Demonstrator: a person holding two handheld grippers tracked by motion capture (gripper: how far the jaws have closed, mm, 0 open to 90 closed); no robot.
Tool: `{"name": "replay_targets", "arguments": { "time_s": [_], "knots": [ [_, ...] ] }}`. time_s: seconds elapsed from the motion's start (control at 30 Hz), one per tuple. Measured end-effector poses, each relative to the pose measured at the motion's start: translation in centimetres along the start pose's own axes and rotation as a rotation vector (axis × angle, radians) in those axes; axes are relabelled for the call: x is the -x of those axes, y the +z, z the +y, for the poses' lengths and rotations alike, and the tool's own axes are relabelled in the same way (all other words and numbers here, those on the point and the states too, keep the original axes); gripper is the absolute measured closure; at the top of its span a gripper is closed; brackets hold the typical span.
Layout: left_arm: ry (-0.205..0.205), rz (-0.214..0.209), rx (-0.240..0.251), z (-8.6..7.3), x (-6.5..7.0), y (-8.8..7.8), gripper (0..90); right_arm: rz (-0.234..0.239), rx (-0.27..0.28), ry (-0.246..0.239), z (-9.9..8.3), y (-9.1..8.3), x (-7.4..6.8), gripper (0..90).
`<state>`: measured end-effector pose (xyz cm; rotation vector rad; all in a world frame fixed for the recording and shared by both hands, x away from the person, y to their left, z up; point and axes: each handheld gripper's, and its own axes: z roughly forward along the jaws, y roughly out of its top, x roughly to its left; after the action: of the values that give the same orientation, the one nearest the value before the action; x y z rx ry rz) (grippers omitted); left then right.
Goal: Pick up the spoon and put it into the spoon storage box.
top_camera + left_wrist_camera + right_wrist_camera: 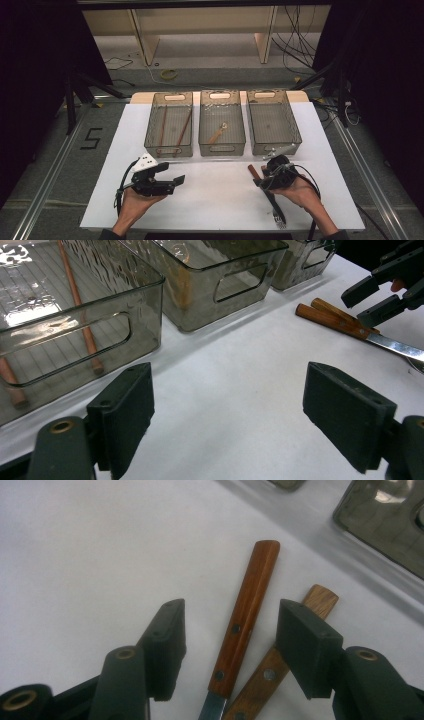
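Observation:
Two wooden-handled utensils lie side by side on the white table at the right. The darker reddish handle (246,615) lies between the jaws of my right gripper (232,630), which stands open with neither pad touching it. The paler handle (320,601) passes under the right-hand jaw. In the high view my right gripper (261,175) hovers over the handles (253,170), and the metal ends (276,215) reach toward the front edge. My left gripper (172,174) rests open on the left with nothing between its fingers (125,415). From the left gripper view the handles (330,316) and the right gripper (372,300) show farther off.
Three smoky clear bins stand in a row at the back. The left bin (169,149) holds thin wooden sticks (82,315), the middle bin (222,145) a small wooden-handled piece (218,134), and the right bin (276,146) looks bare. White table (215,200) lies between the hands.

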<state>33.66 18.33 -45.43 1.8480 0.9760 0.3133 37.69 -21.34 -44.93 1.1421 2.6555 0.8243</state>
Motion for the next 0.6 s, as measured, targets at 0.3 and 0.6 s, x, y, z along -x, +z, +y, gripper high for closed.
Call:
{"name": "replay_targets", "arguments": {
  "time_s": [0.3,0.6],
  "knots": [
    [-0.002,0.004,0.019,-0.48,-0.11,-0.52,19.4,0.007,-0.032,-0.003,0.1,0.4,0.0,49.8],
    [-0.002,0.004,0.028,-0.8,-0.15,-0.67,19.0,0.007,-0.057,-0.011,0.24,0.9,-0.07,53.8]
  ]
}}
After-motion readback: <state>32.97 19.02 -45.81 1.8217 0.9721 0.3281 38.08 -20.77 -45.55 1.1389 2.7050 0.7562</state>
